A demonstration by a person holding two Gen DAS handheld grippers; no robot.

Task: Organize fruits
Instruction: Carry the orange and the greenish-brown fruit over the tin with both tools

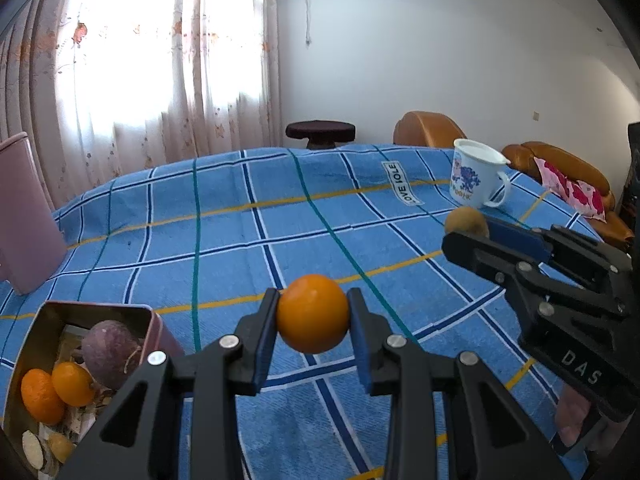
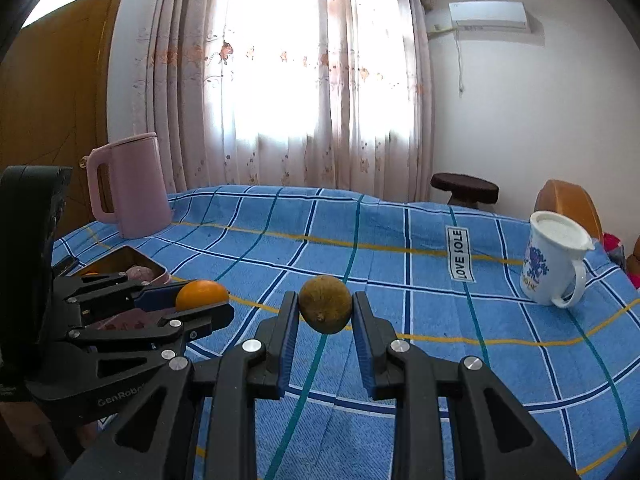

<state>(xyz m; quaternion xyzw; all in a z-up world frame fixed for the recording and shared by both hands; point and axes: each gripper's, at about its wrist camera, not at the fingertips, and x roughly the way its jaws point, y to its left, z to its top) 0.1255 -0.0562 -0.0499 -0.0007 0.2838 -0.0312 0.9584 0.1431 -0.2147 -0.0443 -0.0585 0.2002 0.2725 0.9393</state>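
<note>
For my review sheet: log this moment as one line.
left gripper: shut on orange | right gripper: shut on kiwi | tin: holds fruit

Both wrist views face the curtained window (image 1: 132, 52), sharing the tablecloth (image 2: 400, 264).

A round orange (image 1: 313, 313) is held above the blue checked table (image 1: 224, 240). A brown kiwi (image 2: 325, 309) is held likewise. Two small oranges (image 1: 56, 390) and a purple fruit (image 1: 112, 354) lie in a metal tin (image 1: 24, 344).
</note>
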